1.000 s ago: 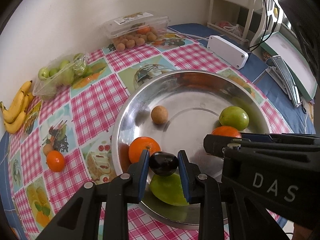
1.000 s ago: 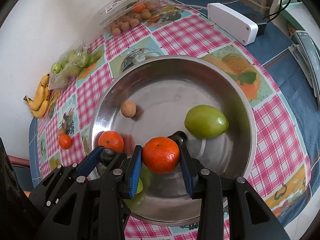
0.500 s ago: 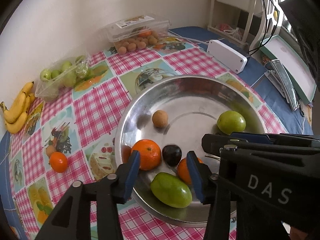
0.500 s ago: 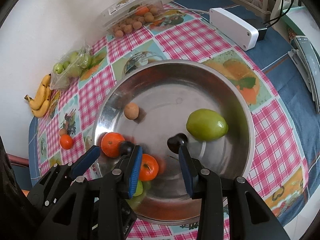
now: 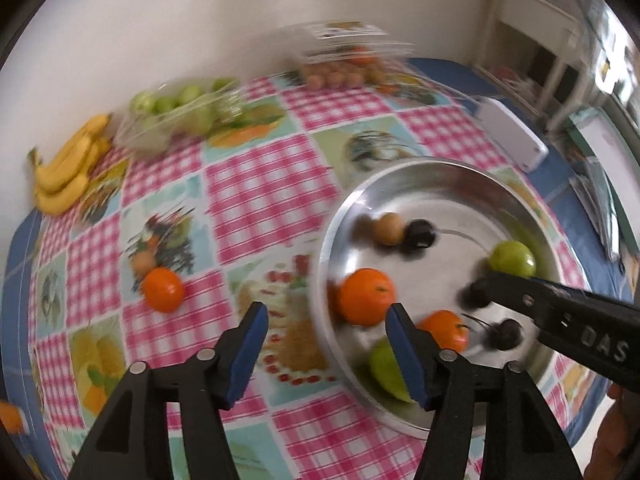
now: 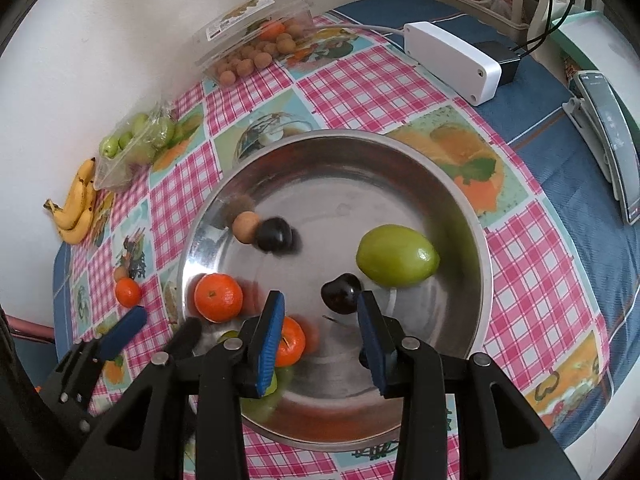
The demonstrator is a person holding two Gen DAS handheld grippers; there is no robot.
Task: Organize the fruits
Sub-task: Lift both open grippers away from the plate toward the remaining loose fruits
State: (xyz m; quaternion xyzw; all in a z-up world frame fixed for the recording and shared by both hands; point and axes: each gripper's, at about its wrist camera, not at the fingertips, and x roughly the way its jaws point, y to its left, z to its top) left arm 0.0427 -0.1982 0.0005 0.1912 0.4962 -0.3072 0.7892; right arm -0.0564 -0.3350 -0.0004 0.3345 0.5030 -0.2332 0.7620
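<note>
Left tool (image 5: 322,332) opening, nothing between pads, over steel bowl (image 6: 476,240) rim. Right tool (image 6: 320,320) opening slightly, empty, dark cherry (image 6: 340,294) just ahead of it. Bowl on worktop holds 2 oranges, 2 green fruits, 2 dark cherries, 1 brown longan (image 6: 246,226). 1 orange (image 5: 162,290) sits outside the bowl.

Two oranges (image 6: 218,297), two green fruits (image 6: 396,256), two dark plums (image 6: 273,233) and a brown longan (image 6: 246,227) lie in the steel bowl (image 6: 472,216)
</note>
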